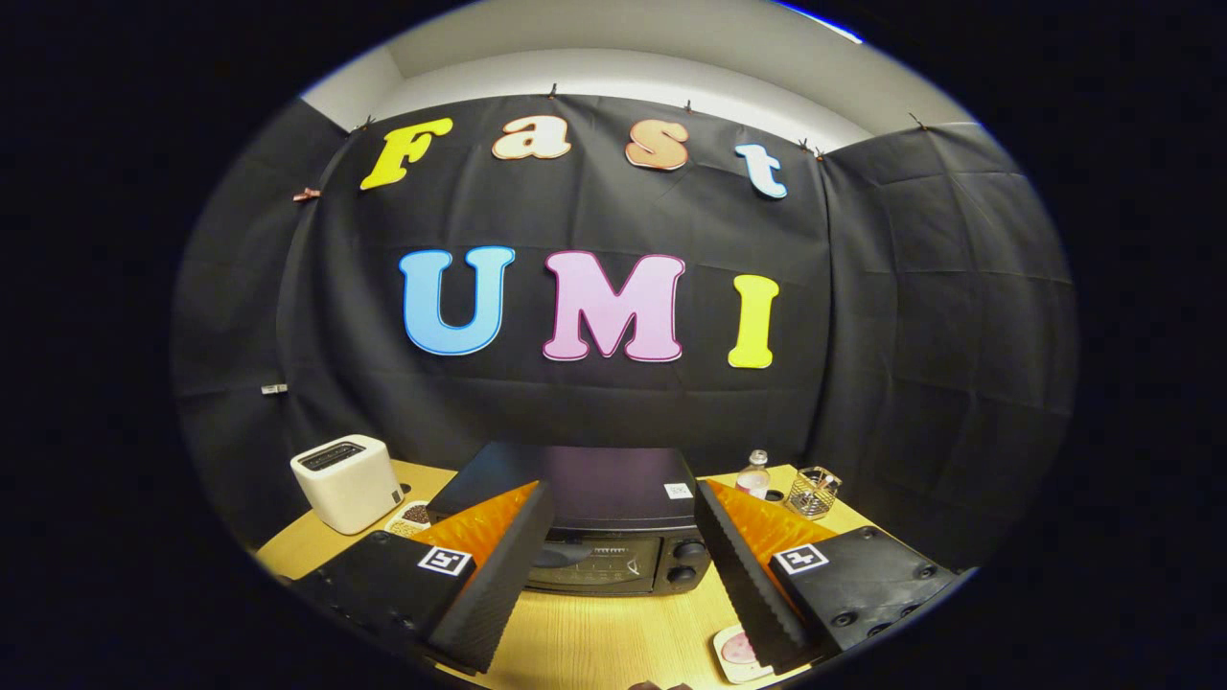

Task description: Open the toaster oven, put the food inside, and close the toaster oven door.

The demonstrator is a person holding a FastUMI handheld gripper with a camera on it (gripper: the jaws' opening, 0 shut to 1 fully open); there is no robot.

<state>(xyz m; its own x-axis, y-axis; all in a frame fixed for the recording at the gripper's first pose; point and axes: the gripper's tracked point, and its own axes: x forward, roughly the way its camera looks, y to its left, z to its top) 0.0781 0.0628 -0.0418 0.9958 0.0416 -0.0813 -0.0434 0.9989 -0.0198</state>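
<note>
While the claw (623, 565) hangs open and empty, its fingers flank the closed toaster oven (599, 522) on the tabletop (613, 637), white toaster (347, 482) beside.

Black toaster oven (613, 537) (door shut)

Black box-shaped toaster oven (613, 522), dark glass door, black round knobs, small white square sticker on its top. Cream-white pop-up toaster (347, 482) with dark slot. Pale yellow wood-grain tabletop (613, 637). White shallow dish (410, 517) holding dark brown contents. Small clear bottle (754, 476) with pinkish liquid. Clear wire-patterned glass cup (813, 492). White round plate (736, 654) bearing pink food. Gripper (623, 565), fingers spread wide, carries black-and-white square markers.
</note>
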